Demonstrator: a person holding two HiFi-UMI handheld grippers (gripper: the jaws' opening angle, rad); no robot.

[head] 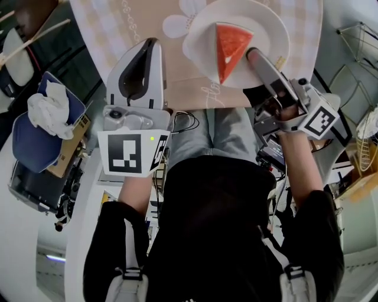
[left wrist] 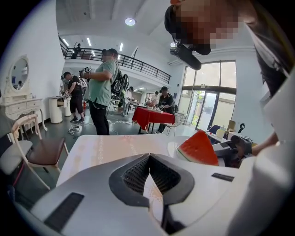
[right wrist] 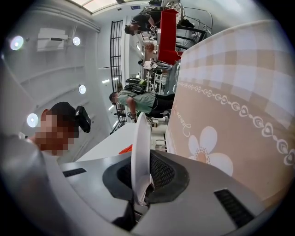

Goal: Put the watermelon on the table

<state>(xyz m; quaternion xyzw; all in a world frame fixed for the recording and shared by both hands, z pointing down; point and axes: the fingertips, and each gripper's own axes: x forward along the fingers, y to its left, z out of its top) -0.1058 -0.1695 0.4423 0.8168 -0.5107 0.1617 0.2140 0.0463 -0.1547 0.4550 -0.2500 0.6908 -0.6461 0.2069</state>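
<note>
1. Right gripper (head: 253, 54), upper right of the head view: clenched on the near rim of a round white glazed plate (head: 266, 17). Rim seen edge-on between the ribbed pads in the right gripper view.
2. Left gripper (head: 152, 41), upper left of centre in the head view: jaws closed tip to tip, grasping nothing. Only cloth visible through the slit behind the tips in the left gripper view.
3. On the plate, top middle of the head view: a red triangular watermelon wedge (head: 227, 47) with a pale rind, lying loose, untouched by either gripper.
4. Beneath, across the top of the head view: a table under a beige checked tablecloth (head: 177, 65) printed with white flowers. Plate apparently carried just above it, with a sliver of background showing between them in the right gripper view, so probably not yet set down.
5. Likely handling: wedge soft, wet and slippery, easily bruised and free to slide. Plate stiff, smooth and breakable, its weight hanging out from a one-sided rim grip. Best held by the rim, never by the fruit, and kept level while lowering.
</note>
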